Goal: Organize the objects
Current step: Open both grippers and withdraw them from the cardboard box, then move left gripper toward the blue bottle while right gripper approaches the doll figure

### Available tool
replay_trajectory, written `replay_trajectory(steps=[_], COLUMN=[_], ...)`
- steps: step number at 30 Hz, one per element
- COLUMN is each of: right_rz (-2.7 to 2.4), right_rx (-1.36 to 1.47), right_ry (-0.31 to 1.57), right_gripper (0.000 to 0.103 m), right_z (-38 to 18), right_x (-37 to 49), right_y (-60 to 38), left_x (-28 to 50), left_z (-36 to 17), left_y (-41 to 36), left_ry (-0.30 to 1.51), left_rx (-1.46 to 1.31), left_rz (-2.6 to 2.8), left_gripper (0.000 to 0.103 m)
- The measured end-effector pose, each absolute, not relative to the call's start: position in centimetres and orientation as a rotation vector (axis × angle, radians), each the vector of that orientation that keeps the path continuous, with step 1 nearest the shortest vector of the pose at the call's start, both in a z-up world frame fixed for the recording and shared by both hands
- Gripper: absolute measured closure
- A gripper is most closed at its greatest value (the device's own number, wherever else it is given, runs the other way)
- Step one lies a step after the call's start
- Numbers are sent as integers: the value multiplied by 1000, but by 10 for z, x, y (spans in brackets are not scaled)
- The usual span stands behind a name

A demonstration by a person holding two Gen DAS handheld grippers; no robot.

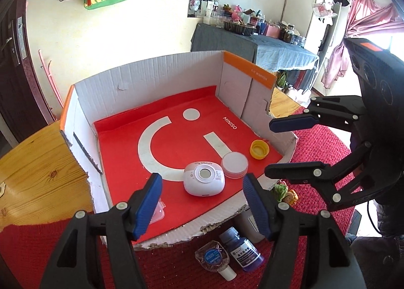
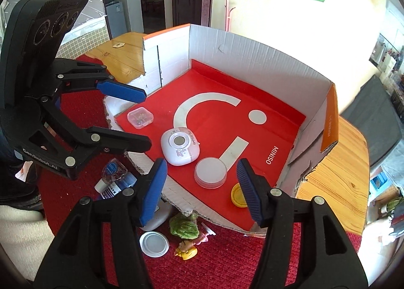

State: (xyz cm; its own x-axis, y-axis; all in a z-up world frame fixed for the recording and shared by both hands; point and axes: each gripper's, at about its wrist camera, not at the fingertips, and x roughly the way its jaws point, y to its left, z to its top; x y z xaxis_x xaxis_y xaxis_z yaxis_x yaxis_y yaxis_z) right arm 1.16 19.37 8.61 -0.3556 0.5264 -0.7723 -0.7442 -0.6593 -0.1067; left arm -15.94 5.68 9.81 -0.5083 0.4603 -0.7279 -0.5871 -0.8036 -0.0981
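A cut-down cardboard box [image 1: 151,74] with a red floor holds a white rounded device [image 1: 204,180] [image 2: 179,147], a clear round jar with a white lid [image 1: 234,164] [image 2: 210,172], a yellow cap [image 1: 259,149] [image 2: 238,196] and a small clear square case [image 2: 140,117]. My left gripper [image 1: 202,205] [image 2: 146,119] hangs open above the box's torn front edge, holding nothing. My right gripper [image 2: 202,183] [image 1: 271,147] is also open and empty, above the front right corner near the jar and cap.
On the red mat in front of the box lie a blue bottle [image 1: 243,251], a clear eye-drop bottle [image 1: 212,257], a green plant toy [image 2: 183,225], a yellow figure [image 2: 186,251] and a white lid [image 2: 154,243]. A wooden table [image 1: 38,162] carries everything.
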Motion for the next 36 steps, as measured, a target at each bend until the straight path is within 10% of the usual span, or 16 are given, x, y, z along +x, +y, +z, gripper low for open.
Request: replay_trajectory(steps=[36], right_rz=[1878], right_rx=[-615], right_ry=[315], right_gripper=[15], right_z=[106], right_x=[43], right_y=[67], left_x=[-48], left_z=[98], left_y=[16], left_ry=[25], left_rx=[-902], left_rz=[2649], left_gripper=[6])
